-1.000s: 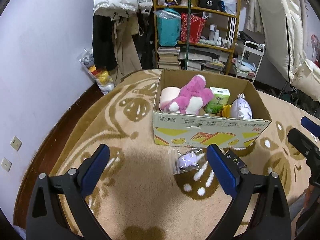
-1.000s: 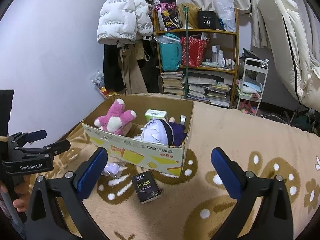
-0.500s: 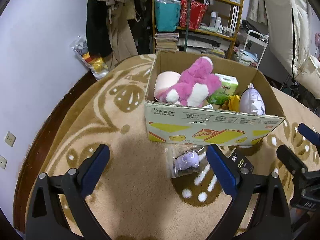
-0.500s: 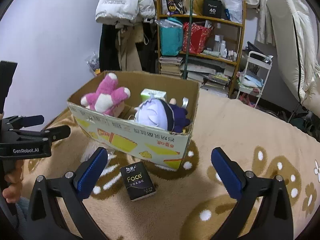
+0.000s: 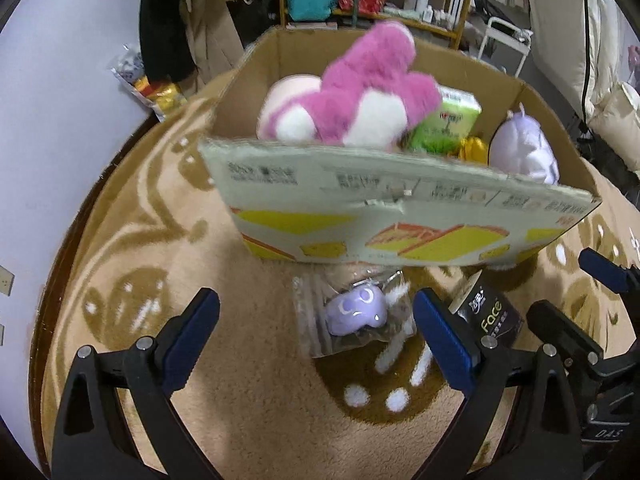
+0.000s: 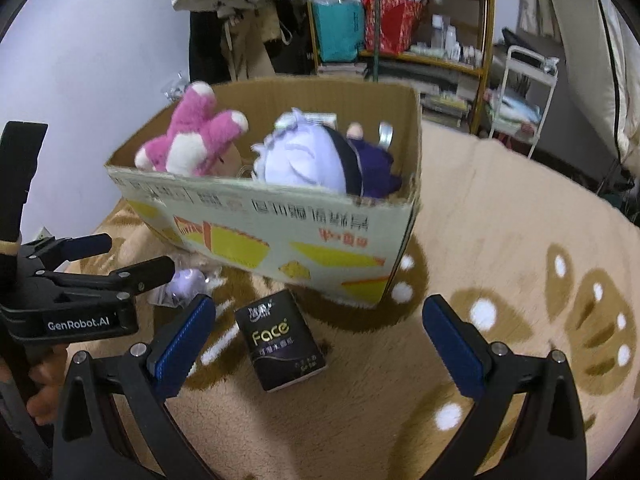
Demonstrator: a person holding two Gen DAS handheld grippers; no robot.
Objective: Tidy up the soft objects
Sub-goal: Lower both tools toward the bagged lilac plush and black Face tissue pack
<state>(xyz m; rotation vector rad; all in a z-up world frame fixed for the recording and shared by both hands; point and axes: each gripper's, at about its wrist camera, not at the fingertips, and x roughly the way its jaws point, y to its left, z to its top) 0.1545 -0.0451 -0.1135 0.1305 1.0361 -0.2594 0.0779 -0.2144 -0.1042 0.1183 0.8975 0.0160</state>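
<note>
A cardboard box stands on the tan rug and holds a pink plush, a lilac-haired doll and a green tissue pack. In front of the box lie a small purple plush in a clear bag and a black Face tissue pack. My left gripper is open just short of the bagged plush. My right gripper is open with the black pack between its fingers, not touching it.
A wooden shelf with bags, books and bottles stands behind the box, beside hanging coats. A white cart and a pale chair are at the right. A hand holds the left gripper handle.
Both grippers have moved forward and down toward the items in front of the box. The bagged plush and the black pack now sit close to the open fingers.
</note>
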